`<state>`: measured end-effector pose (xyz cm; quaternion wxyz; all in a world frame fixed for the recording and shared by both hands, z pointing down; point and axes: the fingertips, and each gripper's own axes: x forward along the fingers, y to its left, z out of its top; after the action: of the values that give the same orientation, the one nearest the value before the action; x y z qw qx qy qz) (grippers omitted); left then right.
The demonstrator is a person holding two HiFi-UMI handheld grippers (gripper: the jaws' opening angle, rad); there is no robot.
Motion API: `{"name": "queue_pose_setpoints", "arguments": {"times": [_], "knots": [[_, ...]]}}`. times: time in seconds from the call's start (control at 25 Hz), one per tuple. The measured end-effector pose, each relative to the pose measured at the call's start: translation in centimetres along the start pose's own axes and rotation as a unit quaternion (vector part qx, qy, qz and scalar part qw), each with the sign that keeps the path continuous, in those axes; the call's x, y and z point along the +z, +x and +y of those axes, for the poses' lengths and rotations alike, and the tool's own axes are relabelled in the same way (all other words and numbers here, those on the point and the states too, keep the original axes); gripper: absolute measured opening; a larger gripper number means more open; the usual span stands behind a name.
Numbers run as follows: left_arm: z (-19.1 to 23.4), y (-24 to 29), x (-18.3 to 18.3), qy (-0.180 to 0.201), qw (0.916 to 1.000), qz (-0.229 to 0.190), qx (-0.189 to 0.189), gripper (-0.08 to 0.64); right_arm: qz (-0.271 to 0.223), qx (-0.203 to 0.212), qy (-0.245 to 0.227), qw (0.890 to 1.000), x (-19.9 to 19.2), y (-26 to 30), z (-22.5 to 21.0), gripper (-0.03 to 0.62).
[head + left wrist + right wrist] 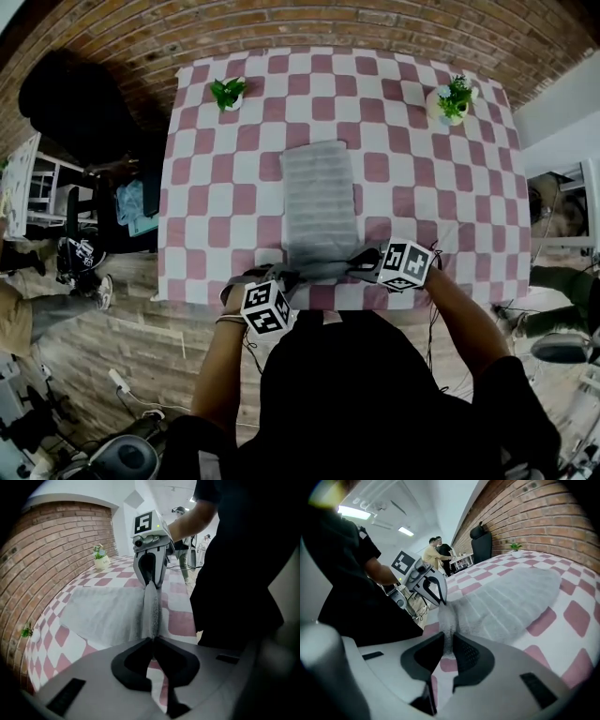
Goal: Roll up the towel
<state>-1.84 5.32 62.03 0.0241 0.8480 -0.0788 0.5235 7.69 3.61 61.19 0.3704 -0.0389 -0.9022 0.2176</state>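
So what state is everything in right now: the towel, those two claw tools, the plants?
towel: spread flat, not rolled, near edge lifted between the two grippers.
left gripper: shut on the towel's near edge.
right gripper: shut on the towel's near edge.
tablecloth: spread over the table.
left potted plant: upright.
right potted plant: upright.

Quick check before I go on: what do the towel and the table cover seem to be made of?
The towel looks like soft grey terry-type cloth. It is matte, with ribbed bands across it and a fuzzy nap along the pinched edge. The table cover is pink-and-white checked, smooth and flat. It may be thin woven fabric or a wipe-clean sheet; I can't tell which.
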Motion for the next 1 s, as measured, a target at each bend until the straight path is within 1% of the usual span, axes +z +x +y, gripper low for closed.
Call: {"name": "queue_pose_setpoints", "arguments": {"times": [0.16,0.28,0.4,0.48,0.56,0.64,0.72,0.76,0.8,0.84,0.88,0.92,1.0], "knots": [[3.2,-1.3,0.8,0.008,0.9994,-0.004,0.034,0.021,-0.043,-0.009,0.013,0.999,1.7,-1.4,-1.1,0.058],[5.6,-1.6,1.3,0.016,0.9983,-0.006,0.056,0.023,-0.071,-0.043,0.007,0.997,3.2,-2.6,-3.0,0.066],[7.8,-1.2,1.4,0.017,0.9963,-0.004,0.085,0.023,-0.080,-0.096,-0.012,0.992,4.1,-3.2,-5.3,0.071],[9.3,-0.7,1.4,0.012,0.9943,0.001,0.106,0.023,-0.082,-0.139,-0.027,0.987,4.4,-3.6,-6.8,0.075],[10.4,0.0,1.2,0.009,0.9925,0.010,0.121,0.025,-0.075,-0.194,-0.046,0.977,4.4,-4.2,-8.4,0.072],[11.2,0.9,1.0,0.010,0.9914,0.020,0.129,0.028,-0.057,-0.251,-0.069,0.964,4.0,-5.2,-9.6,0.074],[11.6,1.5,0.8,0.009,0.9903,0.025,0.136,0.028,-0.058,-0.298,-0.111,0.946,4.4,-6.5,-9.5,0.074],[11.8,1.7,0.8,0.008,0.9898,0.025,0.140,0.028,-0.069,-0.307,-0.145,0.938,5.0,-7.0,-8.6,0.074],[11.9,1.8,0.8,0.007,0.9895,0.025,0.142,0.028,-0.079,-0.305,-0.187,0.931,5.7,-7.2,-7.0,0.075],[11.9,1.9,0.8,0.006,0.9893,0.024,0.144,0.028,-0.080,-0.294,-0.231,0.924,6.2,-6.9,-5.2,0.075],[12.0,1.9,0.8,0.007,0.9893,0.023,0.144,0.028,-0.070,-0.279,-0.272,0.919,6.3,-6.3,-3.5,0.075],[12.0,1.9,0.9,0.007,0.9893,0.023,0.144,0.028,-0.049,-0.263,-0.304,0.914,6.0,-5.3,-2.2,0.075],[11.9,1.8,0.9,0.009,0.9894,0.021,0.143,0.029,0.001,-0.245,-0.343,0.907,4.2,-2.6,-1.8,0.131]]}}
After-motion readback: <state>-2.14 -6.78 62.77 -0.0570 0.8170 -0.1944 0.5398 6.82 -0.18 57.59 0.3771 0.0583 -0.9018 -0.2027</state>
